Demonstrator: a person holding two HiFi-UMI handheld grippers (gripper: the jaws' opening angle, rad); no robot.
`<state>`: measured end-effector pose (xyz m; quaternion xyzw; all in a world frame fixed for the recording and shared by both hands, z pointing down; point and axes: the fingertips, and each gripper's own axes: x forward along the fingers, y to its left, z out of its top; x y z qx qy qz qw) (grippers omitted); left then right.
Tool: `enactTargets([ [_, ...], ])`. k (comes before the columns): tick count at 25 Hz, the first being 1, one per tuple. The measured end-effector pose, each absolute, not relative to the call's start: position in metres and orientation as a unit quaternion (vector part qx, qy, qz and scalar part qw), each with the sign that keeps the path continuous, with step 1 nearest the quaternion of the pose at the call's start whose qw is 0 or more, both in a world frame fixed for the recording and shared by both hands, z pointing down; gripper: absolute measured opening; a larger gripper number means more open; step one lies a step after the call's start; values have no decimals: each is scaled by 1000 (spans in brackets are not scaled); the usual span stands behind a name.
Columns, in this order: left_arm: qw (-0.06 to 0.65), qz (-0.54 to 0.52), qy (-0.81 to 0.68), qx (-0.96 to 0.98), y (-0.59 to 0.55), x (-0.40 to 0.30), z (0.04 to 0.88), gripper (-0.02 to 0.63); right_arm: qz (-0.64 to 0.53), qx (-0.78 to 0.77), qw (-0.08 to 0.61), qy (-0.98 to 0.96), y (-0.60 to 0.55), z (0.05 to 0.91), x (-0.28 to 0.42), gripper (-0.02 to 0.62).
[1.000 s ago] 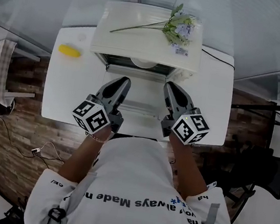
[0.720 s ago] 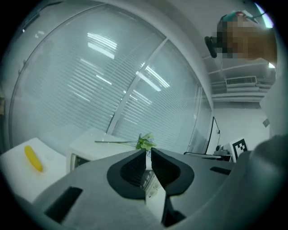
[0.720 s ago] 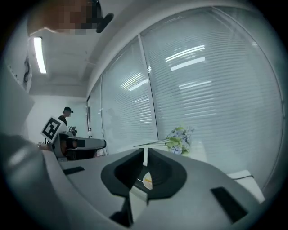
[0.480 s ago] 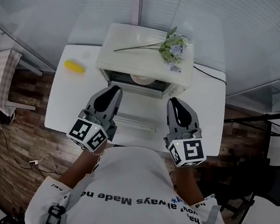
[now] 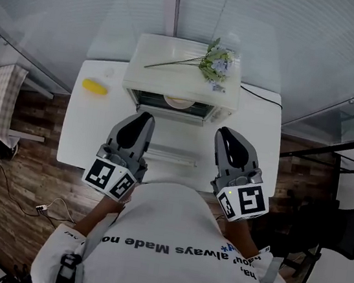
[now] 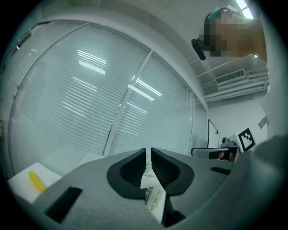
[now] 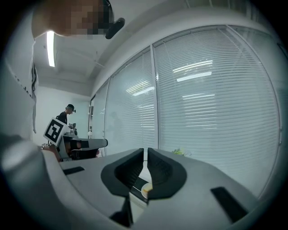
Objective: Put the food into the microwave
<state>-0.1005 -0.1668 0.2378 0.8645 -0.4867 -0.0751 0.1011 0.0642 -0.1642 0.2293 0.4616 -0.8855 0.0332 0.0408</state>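
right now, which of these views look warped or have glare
Head view: fisheye curves the white rectangular table. Left gripper view: heavy barrel warp, lamp reflections streak the slatted window blinds. Right gripper view: same warp and streaks.
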Motion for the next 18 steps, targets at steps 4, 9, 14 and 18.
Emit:
enactTargets([
  [4, 95, -76, -484, 867, -163, -97, 230, 38, 33, 459, 35, -887, -161, 224, 63, 28],
  [9, 93, -81, -479, 869, -160, -93, 226, 38, 30, 457, 27, -889, -157, 216, 60, 27],
  [14, 96, -87, -475, 871, -160, -91, 225, 40, 30, 460, 23, -887, -154, 213, 60, 28],
  [18, 92, -89, -474, 871, -157, -91, 222, 40, 32, 462, 24, -886, -151, 213, 62, 26],
])
